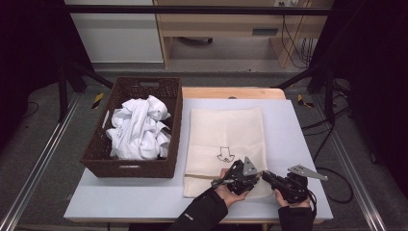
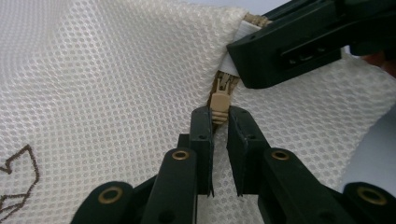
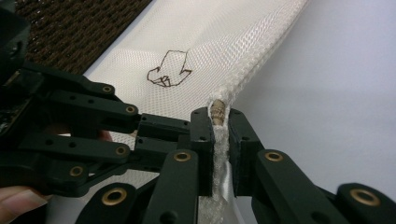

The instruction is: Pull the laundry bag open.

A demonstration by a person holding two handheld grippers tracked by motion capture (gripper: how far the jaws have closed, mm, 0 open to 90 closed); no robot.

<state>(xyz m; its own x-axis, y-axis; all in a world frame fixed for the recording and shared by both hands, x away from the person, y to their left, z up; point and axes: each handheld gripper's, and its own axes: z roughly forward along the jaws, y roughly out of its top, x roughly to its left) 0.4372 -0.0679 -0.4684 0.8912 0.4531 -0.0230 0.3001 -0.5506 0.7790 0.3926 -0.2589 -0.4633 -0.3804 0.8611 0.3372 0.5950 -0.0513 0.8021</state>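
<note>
The mesh bag (image 1: 225, 139) lies flat on the table (image 1: 298, 144), just right of the basket (image 1: 171, 144) that holds a heap of white clothes (image 1: 138, 129). Both grippers work at the bag's near edge, close together.

In the left gripper view, the left gripper (image 2: 220, 116) has its 2 jaws closed onto the tan zipper pull (image 2: 219, 103), which sticks up between the tips. A little past it, the other gripper's jaw sits on the bag's white hem. In the right gripper view, the right gripper (image 3: 219, 122) is clamped on the hem (image 3: 220, 154) right at the end of the zipper (image 3: 216, 111), the cloth bunched between its jaws. From above, the left gripper (image 1: 226, 181) and right gripper (image 1: 266, 176) point at each other over the bag's near right corner.

My guess is that this is the start of unzipping: 1 gripper anchors the end of the bag, the other has the pull. The zipper looks shut, or very nearly so, as the pull sits close against the anchored end.

The next move should be a steady draw of the pull along the hem, away from the right gripper, which must hold firm so the mesh stays taut. The pull is small and slick-looking; a sideways tug could slip it out of the jaws, so the draw should run in line with the teeth. The clothes wait in the basket, presumably for loading after.
</note>
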